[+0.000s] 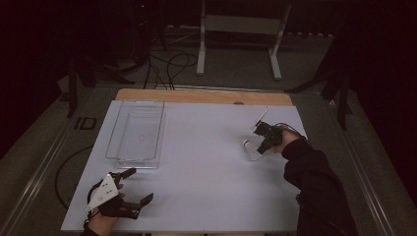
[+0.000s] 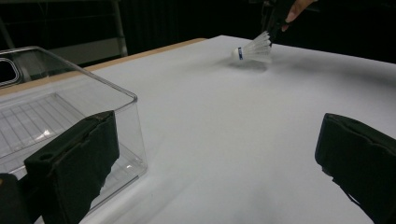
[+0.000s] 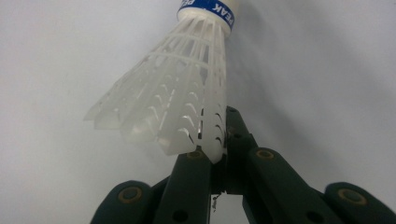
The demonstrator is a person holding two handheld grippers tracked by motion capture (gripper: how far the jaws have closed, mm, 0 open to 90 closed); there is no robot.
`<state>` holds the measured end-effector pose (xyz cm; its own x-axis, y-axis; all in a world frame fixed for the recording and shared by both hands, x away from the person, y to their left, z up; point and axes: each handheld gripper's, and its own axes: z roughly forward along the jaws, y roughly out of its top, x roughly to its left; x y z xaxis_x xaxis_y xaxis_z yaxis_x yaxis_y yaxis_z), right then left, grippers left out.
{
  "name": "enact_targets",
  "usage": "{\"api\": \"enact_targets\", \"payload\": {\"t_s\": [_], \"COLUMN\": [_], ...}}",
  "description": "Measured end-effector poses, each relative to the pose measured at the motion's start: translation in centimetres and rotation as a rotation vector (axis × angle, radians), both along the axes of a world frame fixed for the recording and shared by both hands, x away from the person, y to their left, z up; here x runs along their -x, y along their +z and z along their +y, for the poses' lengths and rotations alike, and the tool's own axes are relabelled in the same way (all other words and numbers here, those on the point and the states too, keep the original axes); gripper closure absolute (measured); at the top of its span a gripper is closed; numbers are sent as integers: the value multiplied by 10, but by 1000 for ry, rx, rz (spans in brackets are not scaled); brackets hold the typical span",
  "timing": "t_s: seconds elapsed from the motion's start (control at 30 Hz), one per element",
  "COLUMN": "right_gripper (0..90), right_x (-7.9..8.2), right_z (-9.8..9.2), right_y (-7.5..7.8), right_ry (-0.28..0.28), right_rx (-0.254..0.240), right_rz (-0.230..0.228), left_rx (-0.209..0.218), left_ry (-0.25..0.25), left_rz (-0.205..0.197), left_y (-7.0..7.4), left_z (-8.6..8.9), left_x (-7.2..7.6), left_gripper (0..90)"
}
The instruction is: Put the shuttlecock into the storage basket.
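Shuttlecock [image 3: 187, 88] pinched by its skirt in right claw [image 3: 212, 154]; carrying to bin [image 1: 135, 132] remains; left claw [image 1: 135, 186] rests spread.

a white plastic shuttlecock [image 3: 177, 93], its skirt a lattice of ribs and slots, wears a blue band with white lettering below its white cap. the right gripper [image 3: 219, 154] on its skirt is black, with brass-coloured rivets. the left gripper [image 1: 133, 189] is black too, topped by a pale grey plate. the table [image 1: 206, 172] is plain white with a tan wooden far edge. a clear bin [image 1: 135, 132] shows a ridged base. the sleeve [image 1: 319, 187] is black.
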<state>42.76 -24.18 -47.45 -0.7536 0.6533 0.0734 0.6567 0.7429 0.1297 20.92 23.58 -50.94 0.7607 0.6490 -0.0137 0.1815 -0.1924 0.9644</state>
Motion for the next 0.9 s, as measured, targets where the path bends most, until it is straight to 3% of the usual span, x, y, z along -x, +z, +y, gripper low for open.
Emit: {"api": "enact_targets", "payload": {"t_s": [0.2,0.37,0.9], "right_gripper": [900,900,900], "right_x": [7,18,44], "right_z": [-1,2,17], "right_y": [1,2,6], "right_ry": [64,179,424], "right_rx": [5,-6,-1], "right_rz": [9,12,-6], "left_rx": [-5,-7,-13], "left_ry": [0,2,0], "left_rz": [1,0,-1], "left_y": [0,0,0], "left_z": [0,0,-1], "left_x": [0,0,0], "left_gripper": [5,5,5]}}
